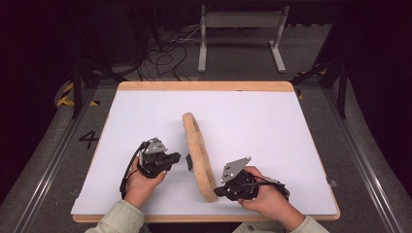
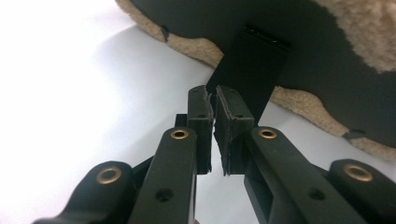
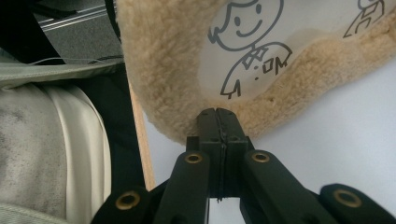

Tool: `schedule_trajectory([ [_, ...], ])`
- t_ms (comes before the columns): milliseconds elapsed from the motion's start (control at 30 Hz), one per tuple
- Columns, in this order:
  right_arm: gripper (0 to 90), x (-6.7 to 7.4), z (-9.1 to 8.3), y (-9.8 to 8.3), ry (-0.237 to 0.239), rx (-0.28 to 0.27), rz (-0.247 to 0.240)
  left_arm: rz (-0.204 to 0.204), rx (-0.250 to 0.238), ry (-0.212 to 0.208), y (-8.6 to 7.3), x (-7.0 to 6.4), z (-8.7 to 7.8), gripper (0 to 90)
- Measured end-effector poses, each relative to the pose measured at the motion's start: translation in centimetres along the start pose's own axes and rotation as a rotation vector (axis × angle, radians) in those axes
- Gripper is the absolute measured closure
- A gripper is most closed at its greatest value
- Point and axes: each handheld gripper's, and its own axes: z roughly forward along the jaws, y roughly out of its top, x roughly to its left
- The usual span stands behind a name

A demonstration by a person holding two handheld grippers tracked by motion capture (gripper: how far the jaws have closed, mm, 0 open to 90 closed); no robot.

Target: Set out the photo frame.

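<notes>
A tan fleece-edged oval pad (image 1: 199, 150) stands on edge on the white table, running from mid-table toward the front. Its back (image 2: 327, 70) is black, with a black strap (image 2: 250, 65) pulled out toward my left gripper (image 2: 214, 93), which is shut on the strap's end. From above, that left gripper (image 1: 178, 157) sits just left of the pad, beside the strap (image 1: 188, 162). My right gripper (image 1: 217, 191) is at the pad's near end. The pad's face carries a cartoon figure (image 3: 247, 51). The right gripper (image 3: 217, 112) is shut, tips against the fleece rim (image 3: 159, 70); I cannot tell whether fleece is pinched.
The white table top has a wooden border (image 1: 204, 86). Its front edge (image 3: 140, 140) lies close to the right gripper, with the person's pale sleeve (image 3: 46, 140) beyond it. Behind the table stand a white-legged frame (image 1: 240, 19) and floor cables (image 1: 165, 53).
</notes>
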Motion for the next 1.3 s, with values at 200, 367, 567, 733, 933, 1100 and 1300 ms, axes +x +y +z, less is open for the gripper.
schedule_trajectory([
  [200, 90.0, 0.0, -1.6, -0.2, 0.026, -0.003, 0.004, -0.003, -0.003, 0.001, 0.0, 0.1, 0.0, 84.8],
  [367, 90.0, 0.8, -3.1, 0.4, 0.059, -0.035, -0.023, 0.013, 0.000, 0.002, 0.0, 0.3, 0.0, 84.7],
  [567, 90.0, 1.8, -3.0, 1.0, 0.114, -0.064, -0.054, -0.004, -0.002, 0.002, 0.0, 0.2, 0.0, 84.6],
  [733, 90.0, 1.8, -1.9, 1.3, 0.119, -0.060, -0.042, -0.003, 0.004, 0.005, 0.0, 0.2, 0.0, 84.6],
  [933, 90.0, 2.0, -1.3, 1.4, 0.128, -0.047, -0.047, -0.003, 0.004, 0.005, 0.0, 0.2, 0.0, 84.6],
  [1100, 90.0, 1.7, -1.0, 1.4, 0.127, -0.068, -0.046, -0.002, 0.005, 0.015, 0.0, 0.1, 0.1, 83.9],
  [1300, 90.0, 1.2, -0.1, 2.2, 0.077, -0.106, -0.059, -0.016, 0.002, 0.020, -0.1, 0.2, 0.0, 83.6],
])
